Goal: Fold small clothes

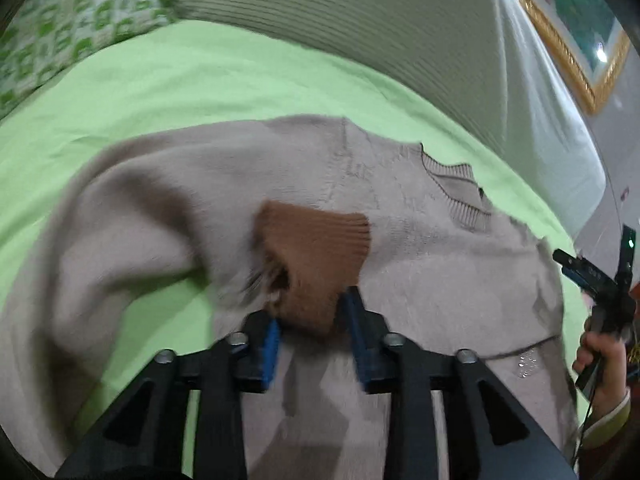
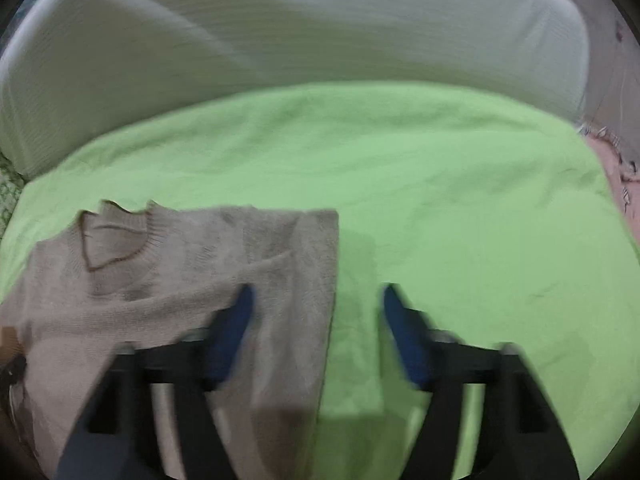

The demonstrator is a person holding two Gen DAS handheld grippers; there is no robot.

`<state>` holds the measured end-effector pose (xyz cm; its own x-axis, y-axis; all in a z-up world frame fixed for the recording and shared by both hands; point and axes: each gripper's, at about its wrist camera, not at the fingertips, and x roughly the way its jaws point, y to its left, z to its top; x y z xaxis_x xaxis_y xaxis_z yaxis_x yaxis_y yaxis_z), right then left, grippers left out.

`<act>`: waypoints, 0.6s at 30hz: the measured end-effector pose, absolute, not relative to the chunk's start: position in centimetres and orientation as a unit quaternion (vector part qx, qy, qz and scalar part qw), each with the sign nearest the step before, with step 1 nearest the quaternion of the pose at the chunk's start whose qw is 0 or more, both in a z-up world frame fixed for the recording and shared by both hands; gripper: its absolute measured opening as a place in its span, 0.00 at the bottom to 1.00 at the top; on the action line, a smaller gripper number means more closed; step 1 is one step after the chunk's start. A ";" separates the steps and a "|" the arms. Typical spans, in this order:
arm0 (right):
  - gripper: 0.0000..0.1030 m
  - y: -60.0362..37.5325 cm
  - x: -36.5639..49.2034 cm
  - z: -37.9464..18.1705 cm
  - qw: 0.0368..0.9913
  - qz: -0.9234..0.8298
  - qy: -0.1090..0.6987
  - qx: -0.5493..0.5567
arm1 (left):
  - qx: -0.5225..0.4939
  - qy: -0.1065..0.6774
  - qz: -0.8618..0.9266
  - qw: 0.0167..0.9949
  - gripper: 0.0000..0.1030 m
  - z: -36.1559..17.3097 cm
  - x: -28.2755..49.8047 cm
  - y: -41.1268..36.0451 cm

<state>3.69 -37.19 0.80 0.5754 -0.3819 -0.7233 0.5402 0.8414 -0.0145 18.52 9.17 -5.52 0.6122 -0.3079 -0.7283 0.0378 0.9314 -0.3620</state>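
A small beige knitted sweater (image 1: 420,248) lies on a green sheet (image 1: 180,92), neck toward the far right. Its left sleeve is drawn across the body, ending in a brown ribbed cuff (image 1: 316,252). My left gripper (image 1: 312,320) has the cuff's near end between its blue pads, jaws partly apart around the bunched cloth. In the right wrist view the sweater (image 2: 168,264) lies at the left with its right side folded in to a straight edge. My right gripper (image 2: 316,300) is open and empty, left finger above the sweater's edge, right finger above the sheet. It also shows in the left wrist view (image 1: 600,280).
A grey-white ribbed cushion (image 1: 360,28) runs along the back of the sheet. A green-and-white patterned pillow (image 1: 68,28) lies at the far left. A gold-framed picture (image 1: 568,28) hangs at the right. Pink fabric (image 2: 624,184) lies at the sheet's right edge.
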 end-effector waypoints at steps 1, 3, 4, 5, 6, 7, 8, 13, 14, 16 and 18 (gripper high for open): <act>0.71 -36.2 3.2 1.3 0.889 -0.247 0.372 0.105 | -0.160 0.429 -0.092 0.884 0.47 -5.1 17.9 9.6; 0.71 -34.4 2.4 1.7 0.899 -0.220 0.361 0.113 | -0.167 0.429 -0.075 0.885 0.64 -4.4 16.0 10.5; 0.71 -33.1 2.0 1.7 0.906 -0.188 0.359 0.123 | -0.168 0.425 -0.064 0.887 0.65 -3.9 14.7 11.0; 0.71 -32.0 1.8 1.7 0.909 -0.167 0.360 0.129 | -0.170 0.423 -0.061 0.888 0.65 -3.7 13.8 11.3; 0.71 -30.8 1.5 1.5 0.911 -0.149 0.361 0.132 | -0.176 0.420 -0.063 0.888 0.65 -3.2 12.3 11.9; 0.71 -29.6 1.2 1.3 0.913 -0.129 0.364 0.135 | -0.184 0.420 -0.062 0.887 0.68 -2.9 11.2 12.5; 0.71 -28.3 0.9 0.9 0.914 -0.102 0.366 0.141 | -0.190 0.422 -0.060 0.884 0.71 -2.6 9.9 13.3; 0.71 -23.2 0.3 -1.5 0.907 -0.046 0.392 0.146 | -0.169 0.444 -0.019 0.880 0.78 -1.7 5.6 16.2; 0.71 -22.6 0.0 -2.1 0.903 -0.040 0.399 0.154 | -0.153 0.455 -0.001 0.877 0.79 -1.9 4.9 16.6; 0.71 -21.9 -0.5 -3.1 0.896 -0.036 0.409 0.169 | -0.128 0.471 0.015 0.872 0.79 -2.1 3.8 16.9; 0.71 -21.2 -1.5 -3.4 0.891 -0.036 0.416 0.179 | -0.085 0.492 0.037 0.865 0.79 -3.2 2.9 16.6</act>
<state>-1.49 -21.22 -3.38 0.6513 0.0855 -0.7540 0.2121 0.9335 0.2891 2.93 16.58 -3.17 0.5122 -0.0196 -0.8586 -0.1483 0.9827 -0.1109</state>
